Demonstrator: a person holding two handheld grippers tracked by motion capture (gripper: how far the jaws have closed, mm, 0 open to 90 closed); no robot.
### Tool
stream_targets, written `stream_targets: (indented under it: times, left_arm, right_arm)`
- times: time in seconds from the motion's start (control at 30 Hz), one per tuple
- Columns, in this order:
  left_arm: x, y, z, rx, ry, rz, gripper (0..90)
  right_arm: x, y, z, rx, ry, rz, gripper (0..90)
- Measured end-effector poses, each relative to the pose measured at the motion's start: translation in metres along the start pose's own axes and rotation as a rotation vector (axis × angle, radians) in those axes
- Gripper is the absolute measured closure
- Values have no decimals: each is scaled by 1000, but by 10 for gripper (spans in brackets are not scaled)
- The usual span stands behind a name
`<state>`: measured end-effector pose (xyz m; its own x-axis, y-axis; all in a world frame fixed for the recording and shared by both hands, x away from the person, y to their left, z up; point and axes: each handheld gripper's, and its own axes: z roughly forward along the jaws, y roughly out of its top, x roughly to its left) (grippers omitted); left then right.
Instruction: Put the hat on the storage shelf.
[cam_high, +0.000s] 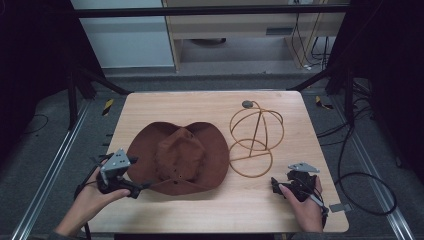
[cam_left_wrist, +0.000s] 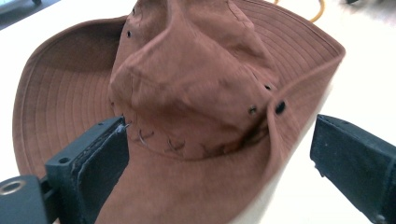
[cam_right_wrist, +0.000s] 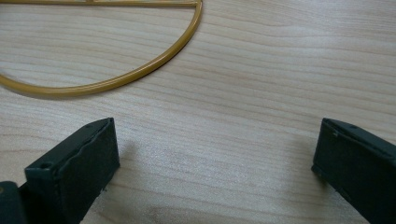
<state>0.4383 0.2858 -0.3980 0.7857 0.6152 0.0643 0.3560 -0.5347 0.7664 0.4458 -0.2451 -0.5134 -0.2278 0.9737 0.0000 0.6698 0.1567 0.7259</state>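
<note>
A brown hat (cam_high: 177, 157) lies crown up at the centre of the wooden surface (cam_high: 250, 200) in the high view, its brim spread flat with the side edges curled up. To its right, upper middle of the frame, stands a yellow wire stand (cam_high: 255, 137): a domed cage over a round base ring, and the ring's left edge sits just beside the brim.

The left claw (cam_high: 142, 186) is at the lower left of the high view, held in a hand (cam_high: 92, 197), with its tips at the near left edge of the brim. In the left gripper view the hat (cam_left_wrist: 187, 93) takes up most of the frame, and the two jaws stand wide apart at the lower corners, released, with the brim's edge between them. Whether they touch the cloth I cannot tell.

The right claw (cam_high: 275, 184) is at the lower right of the high view, near the stand's base ring but apart from it. In the right gripper view its jaws are spread wide over the bare surface (cam_right_wrist: 243, 107), grasping nothing, and an arc of the stand (cam_right_wrist: 154, 70) curves across the upper left.
</note>
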Motion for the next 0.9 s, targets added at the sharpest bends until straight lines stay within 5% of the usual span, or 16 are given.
stream_targets:
  times: [0.2,0.47,0.73,0.9]
  left_arm:
    - [4,30,16,35,-6,5,41]
    - [7,79,41,137,-3,88,44]
    - [12,105,63,213,-10,142,80]
    - [17,115,88,275,-30,135,159]
  right_arm:
    - [0,0,0,1,0,4,4]
    - [-1,1,1,0,-1,2,5]
    - [-1,1,1,-1,-2,1,6]
    - [-1,1,1,0,-1,2,6]
